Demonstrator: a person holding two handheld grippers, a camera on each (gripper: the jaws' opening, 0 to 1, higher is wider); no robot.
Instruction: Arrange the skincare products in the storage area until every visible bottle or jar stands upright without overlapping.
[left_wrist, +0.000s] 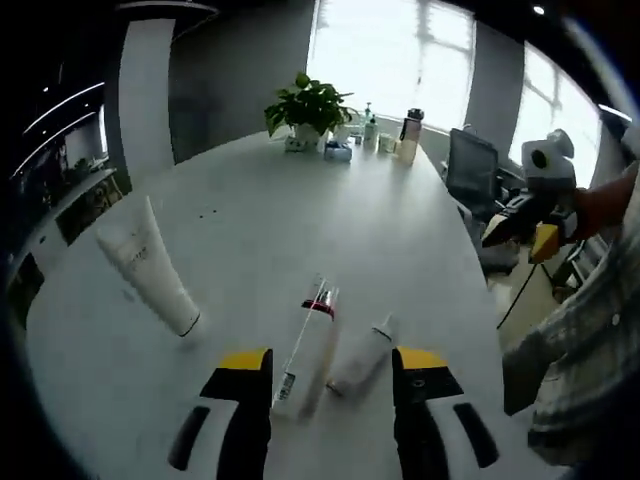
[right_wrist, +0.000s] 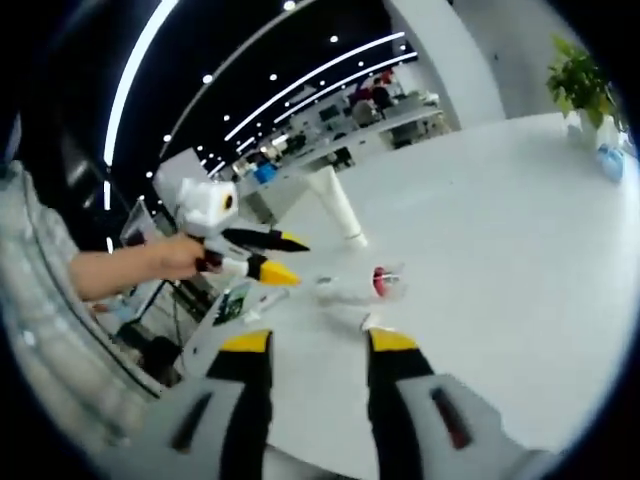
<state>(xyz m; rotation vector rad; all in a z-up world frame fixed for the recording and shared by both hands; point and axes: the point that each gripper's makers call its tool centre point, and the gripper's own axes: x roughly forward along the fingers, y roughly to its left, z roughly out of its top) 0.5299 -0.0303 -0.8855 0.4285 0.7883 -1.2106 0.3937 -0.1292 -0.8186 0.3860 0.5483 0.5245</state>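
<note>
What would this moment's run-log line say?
left claw: open, over lying clear bottle and small tube | right claw: open, empty | large white tube: standing on its cap | table: white

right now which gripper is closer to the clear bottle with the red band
Left. The left gripper hovers open right over the clear bottle; the right gripper is held off past the table edge.

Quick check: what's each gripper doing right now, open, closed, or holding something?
Left gripper: open, holding nothing, above the lying clear bottle and small white tube.
Right gripper: open, empty, off the white table.
</note>
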